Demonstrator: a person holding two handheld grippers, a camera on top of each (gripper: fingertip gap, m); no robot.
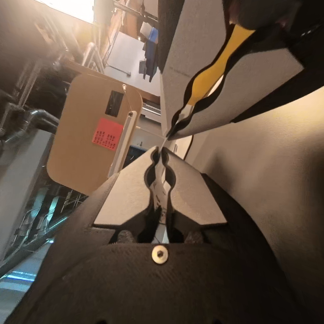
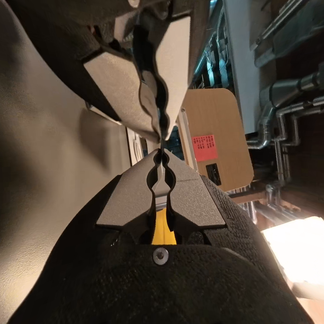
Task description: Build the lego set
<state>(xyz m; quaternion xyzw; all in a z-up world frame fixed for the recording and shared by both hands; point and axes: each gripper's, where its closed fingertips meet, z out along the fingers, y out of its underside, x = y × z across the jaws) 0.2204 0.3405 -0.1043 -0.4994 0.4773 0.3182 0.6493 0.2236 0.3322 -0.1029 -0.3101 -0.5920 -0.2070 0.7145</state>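
Film [image 1: 163, 142], thin, pale and limp, is pinched edge-on at frame centre between both closed tongs, left tongs [image 1: 159, 149] and right tongs [image 2: 161, 149]; judged light, flimsy, tear-prone.

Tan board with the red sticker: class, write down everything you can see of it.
The tan board is a flat, wood-look panel with rounded corners, seen tilted in both views. On its face are a red sticker with dark writing and a black slot, rectangular in shape. A white bar runs along one edge, with a screw at its end, where a thin wire meets it. What supports the board cannot be seen.
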